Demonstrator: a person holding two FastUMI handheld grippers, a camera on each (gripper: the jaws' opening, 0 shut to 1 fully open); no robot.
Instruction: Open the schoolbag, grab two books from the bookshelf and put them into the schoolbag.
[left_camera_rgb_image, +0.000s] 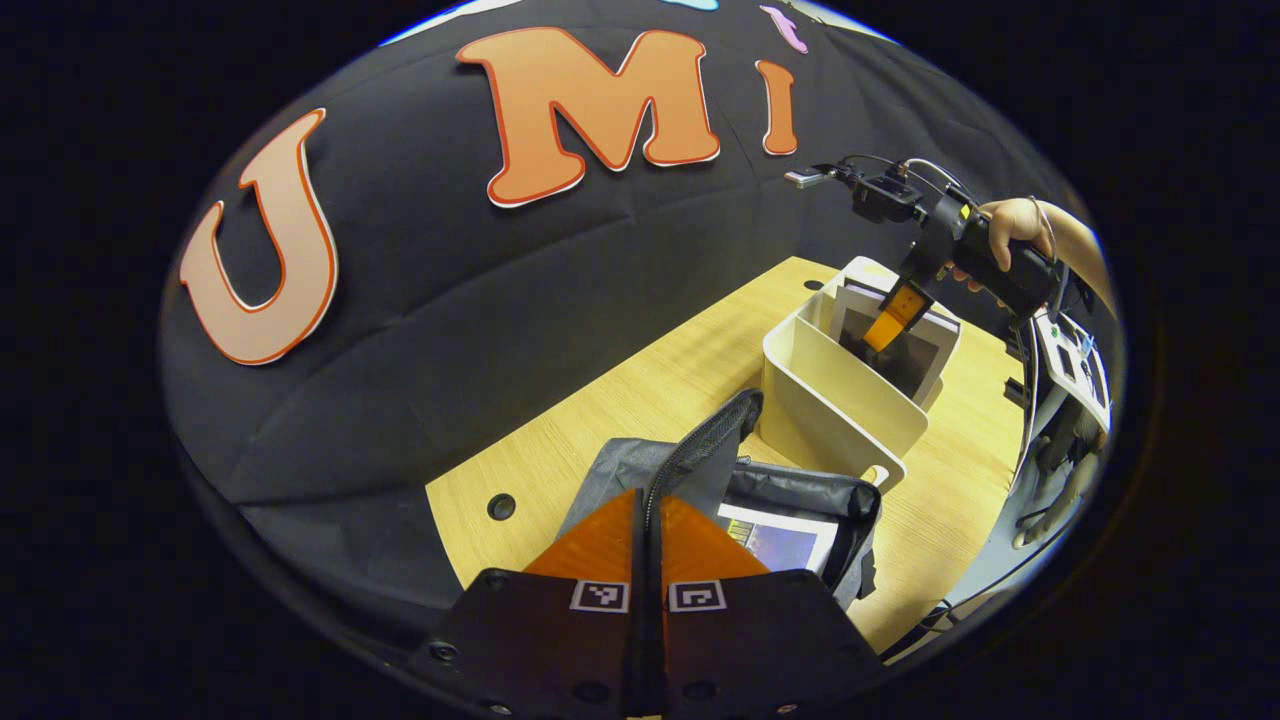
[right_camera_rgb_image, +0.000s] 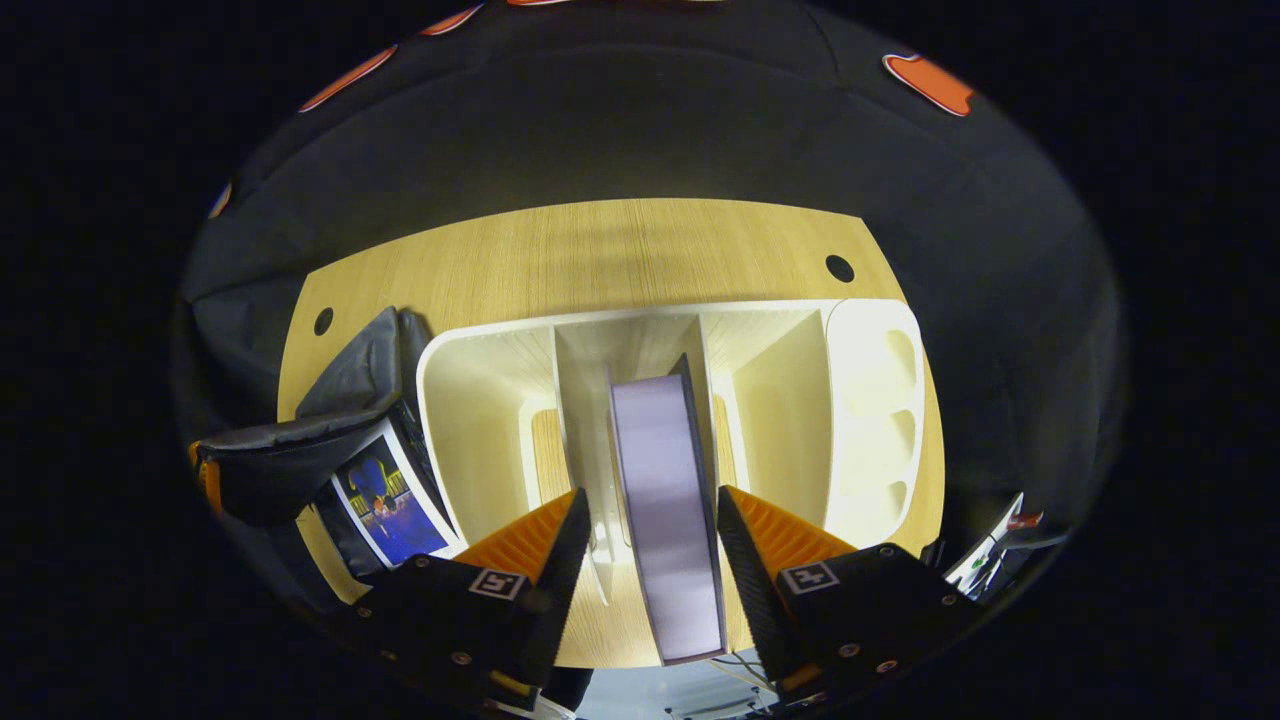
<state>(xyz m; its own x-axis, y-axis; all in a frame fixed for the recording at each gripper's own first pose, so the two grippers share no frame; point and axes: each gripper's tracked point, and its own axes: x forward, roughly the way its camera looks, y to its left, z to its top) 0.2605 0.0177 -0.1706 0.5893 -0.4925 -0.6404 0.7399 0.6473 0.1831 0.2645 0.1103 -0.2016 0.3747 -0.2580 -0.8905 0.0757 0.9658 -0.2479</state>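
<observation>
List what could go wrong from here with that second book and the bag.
1. The right claw straddles the book in the bookshelf with fingers open; closing off-centre could tip it against the divider.
2. The left claw pinches the schoolbag flap; a slip could close the opening over the book inside.

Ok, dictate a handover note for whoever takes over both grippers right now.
Left gripper: shut on the schoolbag's zipper flap, holding the grey schoolbag open on the wooden table.
Right gripper: open, fingers either side of the upright second book in the middle slot of the cream bookshelf, not yet pressing on it.
Done: bag open; first book lies inside it.
Left: close on the second book, lift it out, carry it to the bag beside the shelf, drop it in.
</observation>
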